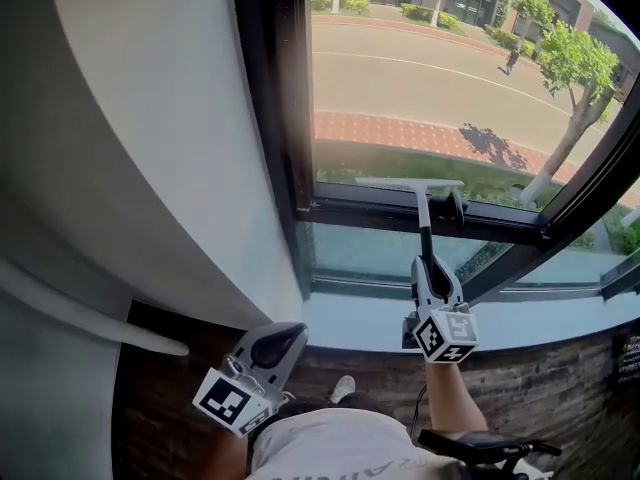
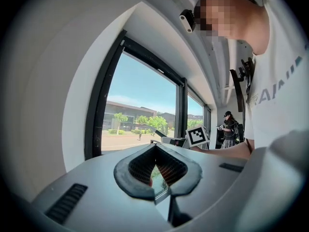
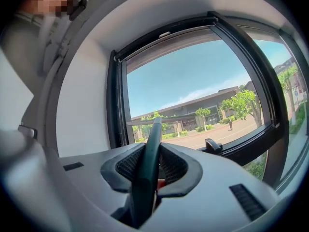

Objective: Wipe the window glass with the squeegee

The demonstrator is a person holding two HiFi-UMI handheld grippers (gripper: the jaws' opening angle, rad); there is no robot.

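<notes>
Black squeegee (image 1: 424, 226) on glass (image 1: 420, 78) | gripped by right tool (image 1: 429, 268) | left tool (image 1: 284, 334) closed

I stand indoors at the edge of a long room, more an office or work hall than a home, though I cannot be sure; tall black-framed windows (image 2: 181, 115) run along a smooth white wall (image 1: 180, 118); outside lie a grey paved road (image 1: 420, 73), a red brick pavement (image 1: 400, 133) and green street trees (image 1: 575, 63); a small white camera (image 2: 186, 18) is fixed overhead; another person (image 2: 228, 127) stands farther along.
</notes>
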